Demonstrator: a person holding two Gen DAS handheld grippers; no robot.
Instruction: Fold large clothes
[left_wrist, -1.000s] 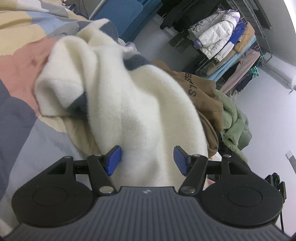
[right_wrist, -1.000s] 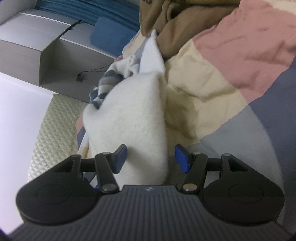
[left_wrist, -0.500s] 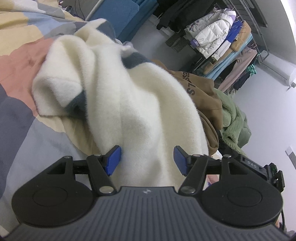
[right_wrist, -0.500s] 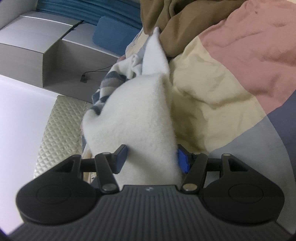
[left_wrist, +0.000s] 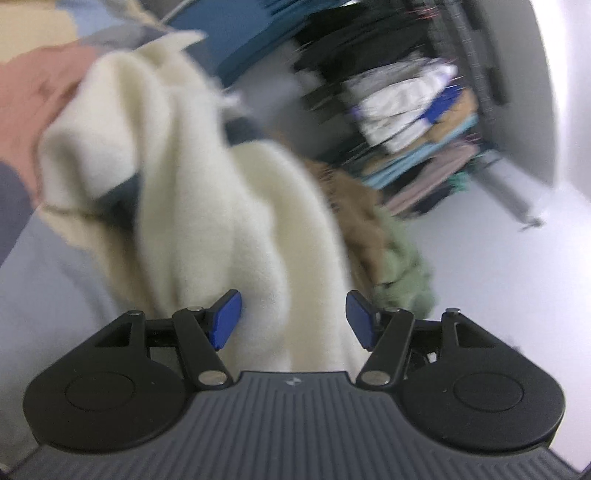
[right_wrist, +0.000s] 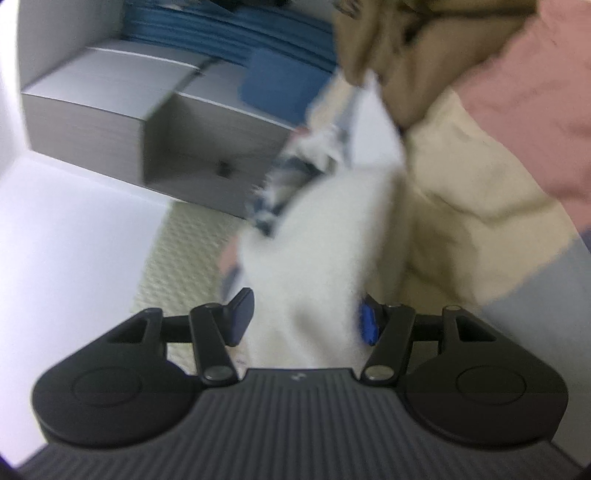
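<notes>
A cream fleece garment (left_wrist: 221, 203) with dark blue-grey stripes hangs bunched over the patchwork bedspread (left_wrist: 22, 92). A thick fold of it fills the gap between the blue pads of my left gripper (left_wrist: 291, 319), which is shut on it. In the right wrist view the same garment (right_wrist: 314, 266) runs back between the pads of my right gripper (right_wrist: 304, 321), also shut on it; the fabric covers part of the right pad. Both views are blurred by motion.
A brown garment (left_wrist: 354, 221) and a green fleece (left_wrist: 402, 273) lie heaped beyond the cream one. A crowded clothes rack (left_wrist: 406, 99) stands at the back. The right wrist view shows a grey cabinet (right_wrist: 110, 110), a blue cushion (right_wrist: 280, 81) and a quilted cream panel (right_wrist: 177, 258).
Both cameras have turned and the pictures have gone blurred. In the right wrist view the fleece has spread across to the right pad. Both grips keep the same width.
</notes>
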